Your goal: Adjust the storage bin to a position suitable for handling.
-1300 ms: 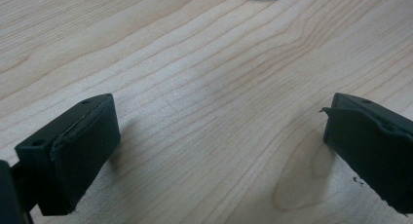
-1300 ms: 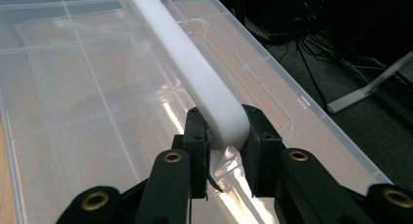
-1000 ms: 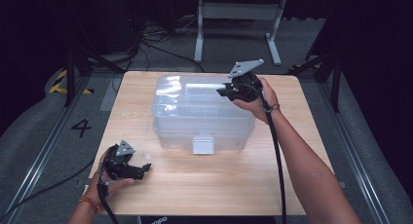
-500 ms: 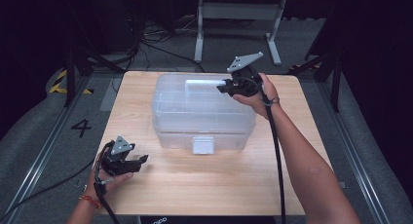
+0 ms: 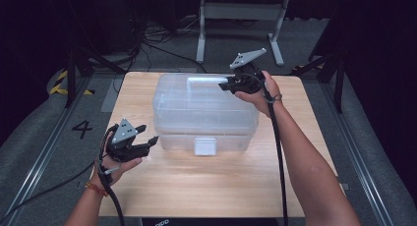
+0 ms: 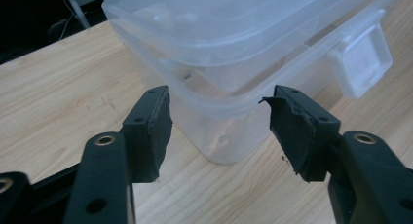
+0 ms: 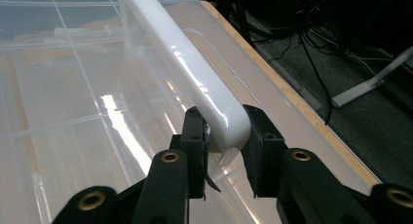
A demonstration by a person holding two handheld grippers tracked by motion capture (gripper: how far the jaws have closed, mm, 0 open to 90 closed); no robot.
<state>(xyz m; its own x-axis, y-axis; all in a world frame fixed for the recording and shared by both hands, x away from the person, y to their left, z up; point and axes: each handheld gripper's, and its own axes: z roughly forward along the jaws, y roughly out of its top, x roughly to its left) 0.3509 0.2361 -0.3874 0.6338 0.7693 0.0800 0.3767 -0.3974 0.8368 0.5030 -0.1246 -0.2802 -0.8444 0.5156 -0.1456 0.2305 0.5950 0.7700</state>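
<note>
Wooden table: the bin handle is clamped by right gripper fingers; left gripper fingers, just closing, stay apart, nothing held; lifting remains.

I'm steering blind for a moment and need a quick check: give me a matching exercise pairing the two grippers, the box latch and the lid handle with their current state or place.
Things:
1. left gripper
2. right gripper
3. white latch
4. white handle

States or places:
A. on the near front wall of the clear box
B. jaws apart, nothing between them, near the box's corner
C. runs along the top of the lid
D. clamped on the end of the handle

Pairs: 1-B, 2-D, 3-A, 4-C
</note>
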